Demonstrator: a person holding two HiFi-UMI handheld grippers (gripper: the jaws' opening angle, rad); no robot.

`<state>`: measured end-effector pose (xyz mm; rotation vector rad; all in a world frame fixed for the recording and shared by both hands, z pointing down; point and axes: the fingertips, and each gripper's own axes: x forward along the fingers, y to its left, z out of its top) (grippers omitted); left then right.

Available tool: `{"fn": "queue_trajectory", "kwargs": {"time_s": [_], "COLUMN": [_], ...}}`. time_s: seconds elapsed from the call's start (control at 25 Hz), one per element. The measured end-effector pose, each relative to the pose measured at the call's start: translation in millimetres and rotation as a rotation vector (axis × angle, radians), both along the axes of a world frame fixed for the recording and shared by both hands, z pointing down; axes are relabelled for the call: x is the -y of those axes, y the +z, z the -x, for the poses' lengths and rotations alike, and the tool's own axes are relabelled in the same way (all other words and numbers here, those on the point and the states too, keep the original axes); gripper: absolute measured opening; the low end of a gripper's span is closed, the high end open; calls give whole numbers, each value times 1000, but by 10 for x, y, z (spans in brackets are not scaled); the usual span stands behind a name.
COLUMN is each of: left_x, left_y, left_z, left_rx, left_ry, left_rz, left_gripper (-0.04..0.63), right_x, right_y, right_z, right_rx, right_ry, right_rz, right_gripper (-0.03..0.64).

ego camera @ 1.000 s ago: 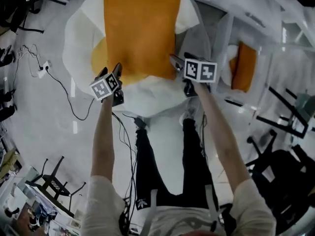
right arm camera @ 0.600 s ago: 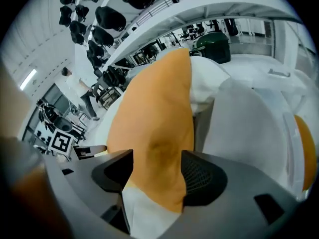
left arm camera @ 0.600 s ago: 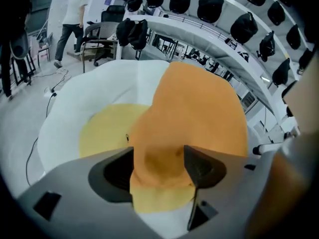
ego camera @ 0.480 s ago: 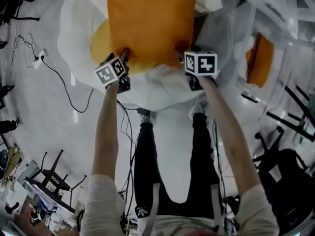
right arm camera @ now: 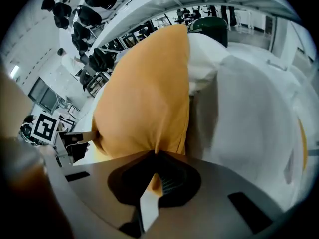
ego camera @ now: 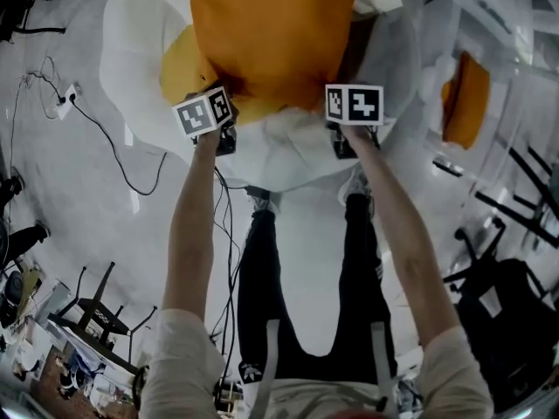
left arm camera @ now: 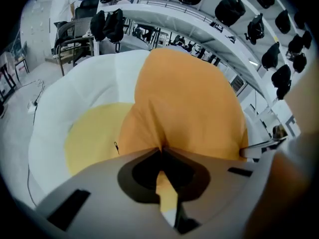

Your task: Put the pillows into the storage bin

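Nearest to us, both forearms reach out from the body, and each claw has dropped onto the near edge of the orange pillow [ego camera: 271, 33]. A moment back both claws stood spread wide at its 2 near corners. They have just been closing, and each now has fabric between its jaws. The left claw [left arm camera: 160, 151] is pressed together on a pinch of orange cloth at the left corner, and the right claw [right arm camera: 154, 153] pinches the right corner the same way. We judge the grasp made, so the next step is to lift and carry the pillow to the bin. With only a fold of cover held, the pillow may sag or slip.

The head view hides the jaws behind the marker cubes, and only the 2 gripper views show cloth puckering into the closed tips. The right gripper view also catches the left claw's cube at its left edge.

Just under the orange pillow lies a yellow pillow [left arm camera: 97, 133], touching it. It is plain in the left gripper view and a mere sliver in the head view. Both rest on a white padded mound [ego camera: 131, 68].

Farther right, well apart, the head view alone shows a second orange pillow [ego camera: 465, 99] in a pale container. We cannot tell whether that is the storage bin.
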<state>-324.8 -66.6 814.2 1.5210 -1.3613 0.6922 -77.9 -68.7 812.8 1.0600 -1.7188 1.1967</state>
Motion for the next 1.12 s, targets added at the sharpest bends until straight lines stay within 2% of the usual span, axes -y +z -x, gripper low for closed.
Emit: {"fn": "queue_trajectory", "kwargs": {"time_s": [0.08, 0.2, 0.32, 0.48, 0.6, 0.68, 0.84, 1.0, 1.12], "left_x": [35, 146, 280, 554, 762, 853, 1027, 1176, 1200], "left_y": [-113, -475, -1035, -1975, -2692, -3073, -3609, -4048, -4227], "left_z": [-22, -72, -182, -434, -618, -757, -1221, -1933, -2469], "left_rx": [-50, -92, -87, -73, -69, -92, -148, -154, -171], "left_ry": [-49, -99, -62, 28, 21, -7, 2, 105, 170], "left_rz": [-26, -132, -253, -434, -545, -597, -688, -779, -791], "left_gripper": [11, 9, 9, 9, 9, 9, 9, 9, 9], "right_x": [41, 179, 340, 725, 1082, 1270, 1437, 1404, 1343], "right_y": [-92, -391, -869, -1761, -2530, -2963, -3706, -4071, -4136], "right_z": [-37, -103, -189, -409, -579, -721, -1126, -1855, -2401], "right_rx": [-20, -65, -71, -61, -79, -99, -112, -151, -182], "right_ry": [12, 23, 32, 51, 42, 32, 64, 139, 196], "right_rz": [-25, -111, -237, -453, -604, -681, -800, -865, -869], "right_gripper": [15, 12, 12, 11, 11, 11, 11, 11, 11]}}
